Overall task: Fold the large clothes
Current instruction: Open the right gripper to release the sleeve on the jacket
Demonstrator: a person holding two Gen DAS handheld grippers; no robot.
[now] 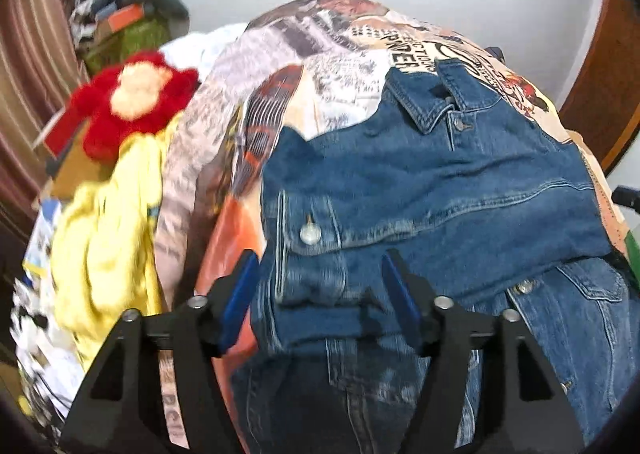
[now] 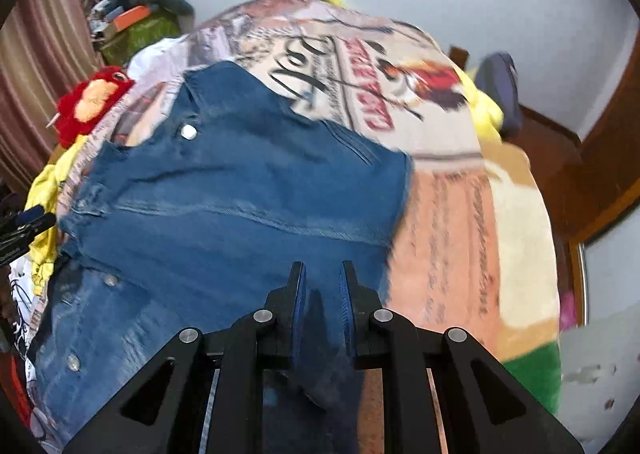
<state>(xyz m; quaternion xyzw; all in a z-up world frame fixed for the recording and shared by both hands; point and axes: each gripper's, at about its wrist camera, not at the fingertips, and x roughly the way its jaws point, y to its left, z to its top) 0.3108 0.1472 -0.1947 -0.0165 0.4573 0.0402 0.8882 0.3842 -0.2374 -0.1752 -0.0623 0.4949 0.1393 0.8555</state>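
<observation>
A: Biggest first: printed blanket (image 2: 440, 214) covers the bed, denim jacket (image 1: 420, 182) lies spread on it, collar at the far end.

B: Fold status?

A: Partly done, imo. One panel w/ a snap button (image 1: 310, 233) is laid over the body, hem end near the cams looks bunched. Sleeves and final halving prob still left; can't tell more, frames are blurry.

B: Claws?

A: Left gripper (image 1: 320, 290) jaws wide apart, denim edge sits btwn them, not pinched. Right gripper (image 2: 323, 296) jaws nearly closed, narrow gap; dark denim fold seems to sit in it, but a real pinch I can't tell.

B: Clutter?

A: Yellow cloth (image 1: 108, 238) and red plush toy (image 1: 132, 98) at the jacket's left, off the work area.
</observation>
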